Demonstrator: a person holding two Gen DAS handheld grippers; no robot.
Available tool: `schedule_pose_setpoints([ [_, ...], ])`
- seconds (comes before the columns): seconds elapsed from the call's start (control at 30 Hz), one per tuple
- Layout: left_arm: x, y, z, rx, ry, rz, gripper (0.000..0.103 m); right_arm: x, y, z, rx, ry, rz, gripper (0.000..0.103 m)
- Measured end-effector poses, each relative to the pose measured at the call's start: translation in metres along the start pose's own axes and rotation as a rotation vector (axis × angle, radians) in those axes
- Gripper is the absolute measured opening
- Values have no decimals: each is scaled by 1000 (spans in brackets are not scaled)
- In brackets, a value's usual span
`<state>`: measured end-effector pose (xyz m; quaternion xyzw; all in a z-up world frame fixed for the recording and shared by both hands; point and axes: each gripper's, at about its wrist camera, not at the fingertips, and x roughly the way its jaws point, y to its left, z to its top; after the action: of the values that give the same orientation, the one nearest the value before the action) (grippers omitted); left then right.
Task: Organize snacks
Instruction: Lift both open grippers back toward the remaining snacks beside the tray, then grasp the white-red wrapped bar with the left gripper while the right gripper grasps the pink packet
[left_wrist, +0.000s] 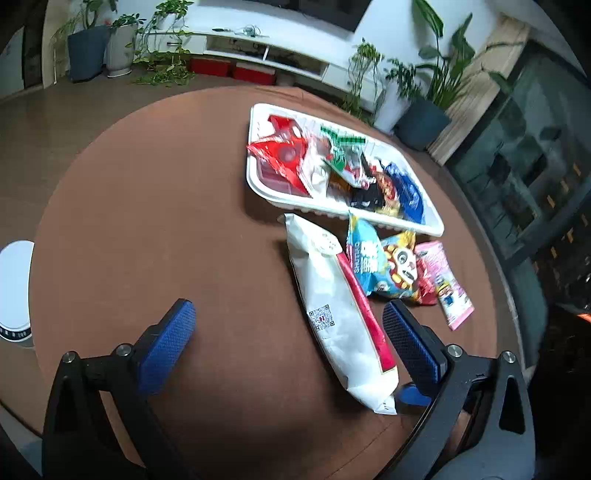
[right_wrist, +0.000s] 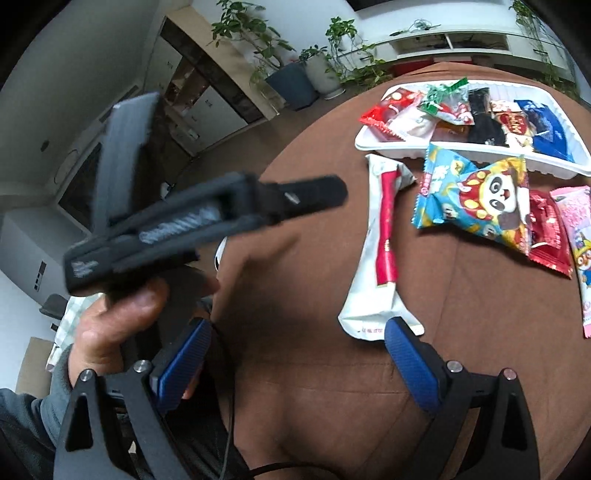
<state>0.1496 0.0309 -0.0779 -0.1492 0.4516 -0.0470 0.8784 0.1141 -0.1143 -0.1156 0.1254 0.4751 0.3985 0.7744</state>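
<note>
Round bench (left_wrist: 147, 221) with a brown surface. Lying directly on it: a white tray (left_wrist: 255, 177) holding assorted snack packets; just before the tray, a long white packet with a red stripe (left_wrist: 332, 295); beside it, a blue packet with a panda figure (right_wrist: 476, 199), overlapping a small red packet (right_wrist: 546, 236); outermost, a pink packet (right_wrist: 580, 236)

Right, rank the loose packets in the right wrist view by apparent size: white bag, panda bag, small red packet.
1. White bag, though it lies nearest the camera.
2. Panda bag.
3. Small red packet, partly hidden under the panda bag.
</note>
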Motion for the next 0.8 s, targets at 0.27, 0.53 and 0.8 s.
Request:
schedule_pose_setpoints([
  [0.27, 27, -19, 5, 66, 49, 78, 101, -41, -13, -16, 17, -76, -204, 98],
  [0.53, 49, -22, 6, 70, 75, 62, 96, -79, -34, -11, 75, -190, -252, 91],
  [0.8, 64, -30, 8, 120, 105, 33, 75, -95, -53, -11, 147, -216, -298, 86],
])
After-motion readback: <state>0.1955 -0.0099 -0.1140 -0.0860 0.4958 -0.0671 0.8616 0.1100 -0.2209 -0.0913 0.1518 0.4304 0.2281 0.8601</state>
